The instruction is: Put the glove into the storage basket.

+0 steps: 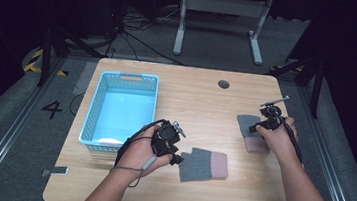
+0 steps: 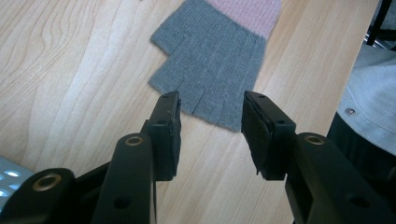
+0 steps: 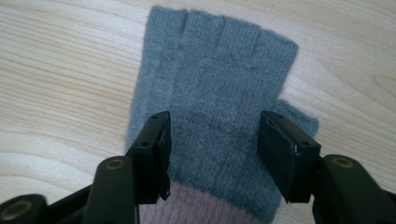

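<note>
We look down on a pale wooden counter [image 1: 191,102] standing on grey carpet in a dark room, with a light blue perforated plastic basket [image 1: 99,103] at its left side. Our left hand [image 1: 143,149] comes in from below, angled right, holding the left gripper [image 2: 210,122] with its jaws spread just short of the finger end of a grey knitted fingerless glove with a pink cuff [image 2: 212,65]. Our right hand [image 1: 278,136] reaches forward, and the right gripper [image 3: 214,135] hangs with jaws spread over a second grey fingerless glove with pink cuff [image 3: 212,107], lying flat near the counter's right edge.
</note>
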